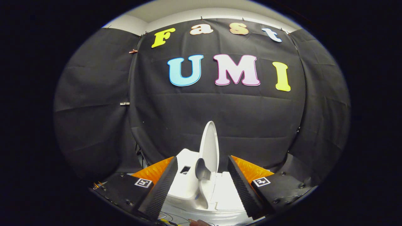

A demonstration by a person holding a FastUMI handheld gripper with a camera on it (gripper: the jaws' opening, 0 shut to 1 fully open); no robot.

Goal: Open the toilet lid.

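The toilet lid [209, 147] stands raised, near upright, above the white toilet [191, 185]. The gripper [201, 185] has its fingers spread wide, one on either side of the lid, touching nothing. Black cloth wall [235, 119] lies beyond the toilet.

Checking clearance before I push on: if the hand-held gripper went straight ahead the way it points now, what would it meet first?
Probably the raised toilet lid, standing upright between the open fingers of the hand-held gripper. Beyond it hangs the black cloth wall. Depth is hard to judge in this fisheye view.
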